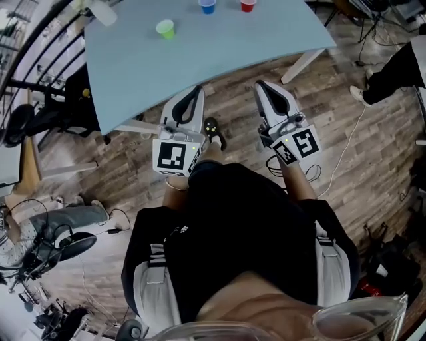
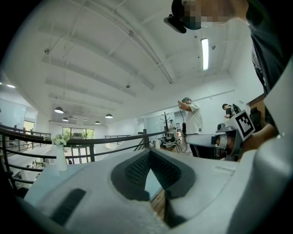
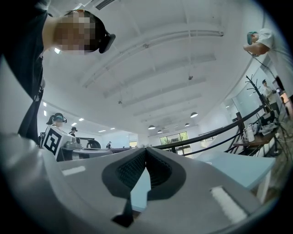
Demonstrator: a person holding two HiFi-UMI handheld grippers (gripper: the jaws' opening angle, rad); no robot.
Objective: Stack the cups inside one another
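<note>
Cups sit apart on the far side of the table (image 1: 200, 63), a green cup (image 1: 165, 28), then a blue cup (image 1: 207, 6) and a red cup (image 1: 247, 5); only the head view shows them. The left gripper (image 2: 149, 151) and right gripper (image 3: 145, 148), off the table's near edge, have their jaws together and empty.

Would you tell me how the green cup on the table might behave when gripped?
The green cup looks small, so it is probably light and easy to lift. It stands alone on the smooth table, so a sideways nudge would likely slide or tip it.
</note>
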